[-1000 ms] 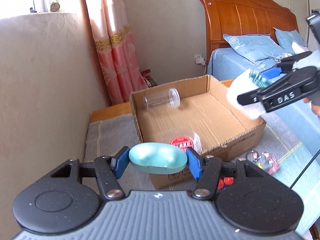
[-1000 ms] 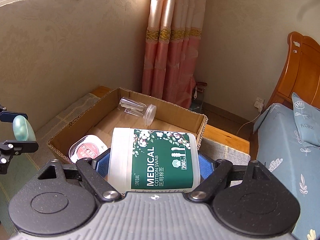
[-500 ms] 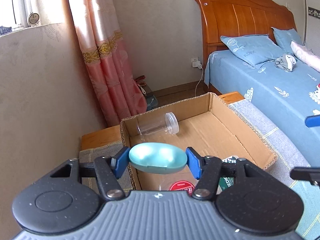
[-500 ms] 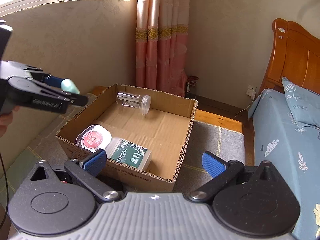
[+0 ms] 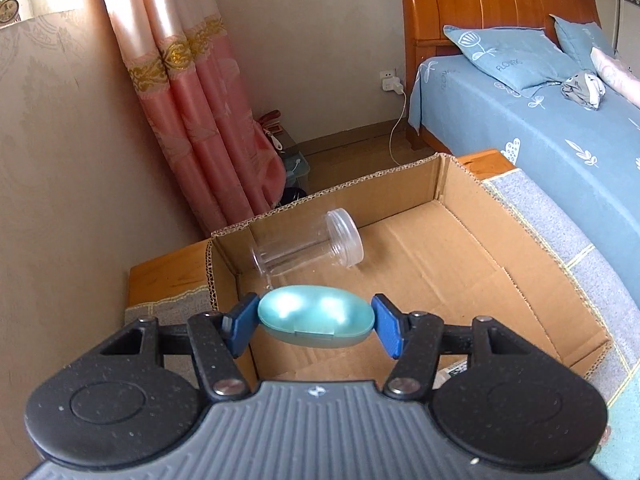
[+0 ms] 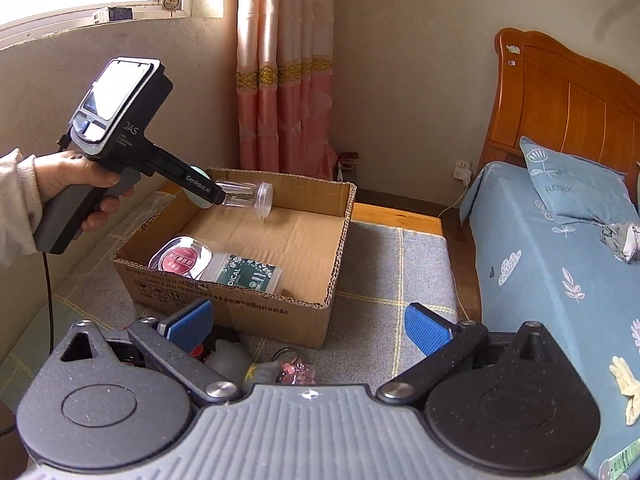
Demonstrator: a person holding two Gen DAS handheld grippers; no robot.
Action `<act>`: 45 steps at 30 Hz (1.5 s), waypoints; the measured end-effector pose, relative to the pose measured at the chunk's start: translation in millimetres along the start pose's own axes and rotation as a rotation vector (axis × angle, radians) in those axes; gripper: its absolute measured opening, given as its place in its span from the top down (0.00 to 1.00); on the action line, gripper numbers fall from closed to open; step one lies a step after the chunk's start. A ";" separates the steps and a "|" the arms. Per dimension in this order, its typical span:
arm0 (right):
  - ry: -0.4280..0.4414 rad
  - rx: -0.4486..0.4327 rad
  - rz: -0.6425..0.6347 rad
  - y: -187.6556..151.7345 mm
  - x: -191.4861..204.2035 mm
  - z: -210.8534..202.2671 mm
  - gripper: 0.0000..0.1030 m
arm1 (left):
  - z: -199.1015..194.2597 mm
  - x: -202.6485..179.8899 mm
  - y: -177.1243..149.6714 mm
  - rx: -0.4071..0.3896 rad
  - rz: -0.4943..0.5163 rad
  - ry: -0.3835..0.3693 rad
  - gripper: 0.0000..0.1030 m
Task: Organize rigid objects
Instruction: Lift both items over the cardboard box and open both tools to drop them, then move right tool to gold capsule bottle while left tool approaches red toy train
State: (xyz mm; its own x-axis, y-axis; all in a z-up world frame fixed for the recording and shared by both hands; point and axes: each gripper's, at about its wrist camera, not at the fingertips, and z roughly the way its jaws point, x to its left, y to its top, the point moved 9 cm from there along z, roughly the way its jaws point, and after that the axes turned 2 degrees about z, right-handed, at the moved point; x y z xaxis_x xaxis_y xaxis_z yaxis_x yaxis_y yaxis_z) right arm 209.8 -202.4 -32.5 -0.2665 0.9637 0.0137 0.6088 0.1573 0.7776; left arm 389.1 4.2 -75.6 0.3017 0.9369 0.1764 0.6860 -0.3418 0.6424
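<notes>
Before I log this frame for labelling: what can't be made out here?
- Small items in front of the cardboard box: right wrist view, hidden by the right gripper.
- Cotton swab box: label cut by the wall.
- Teal case: contents unseen, held shut in the left gripper.

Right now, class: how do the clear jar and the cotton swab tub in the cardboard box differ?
The clear jar is see-through and unlabelled; the cotton swab tub carries a green printed label. The clear jar lies near the far wall of the cardboard box; the cotton swab tub lies against the near wall. Both lie on their sides inside it.
</notes>
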 end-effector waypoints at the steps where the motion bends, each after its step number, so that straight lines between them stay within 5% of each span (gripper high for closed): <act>1: 0.000 0.004 0.005 -2.2 0.0 -0.1 0.00 | 2.9 0.9 -1.9 0.005 -0.003 0.003 0.41; 7: -0.009 0.012 0.007 -8.1 1.8 -1.8 0.00 | -11.2 8.8 -1.7 -0.043 -0.006 0.043 0.10; 14: -0.016 0.006 -0.003 -11.1 8.8 0.6 0.00 | -48.0 13.7 -6.4 -0.104 -0.026 0.028 0.02; 30: 0.000 0.112 0.007 -64.9 19.0 34.8 0.00 | -104.1 1.7 -75.2 -0.145 -0.091 0.051 0.01; 45: 0.015 0.156 0.026 -80.5 18.6 40.2 0.00 | -61.2 -36.2 -157.7 0.003 -0.167 -0.039 0.01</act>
State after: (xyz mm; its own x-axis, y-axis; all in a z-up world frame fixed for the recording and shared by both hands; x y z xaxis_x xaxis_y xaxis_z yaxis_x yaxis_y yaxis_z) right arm 185.9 -188.4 -120.1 -0.2601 0.9646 0.0428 0.7237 0.1654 0.6700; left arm 229.5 28.6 -137.7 0.2088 0.9772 0.0383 0.7304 -0.1819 0.6583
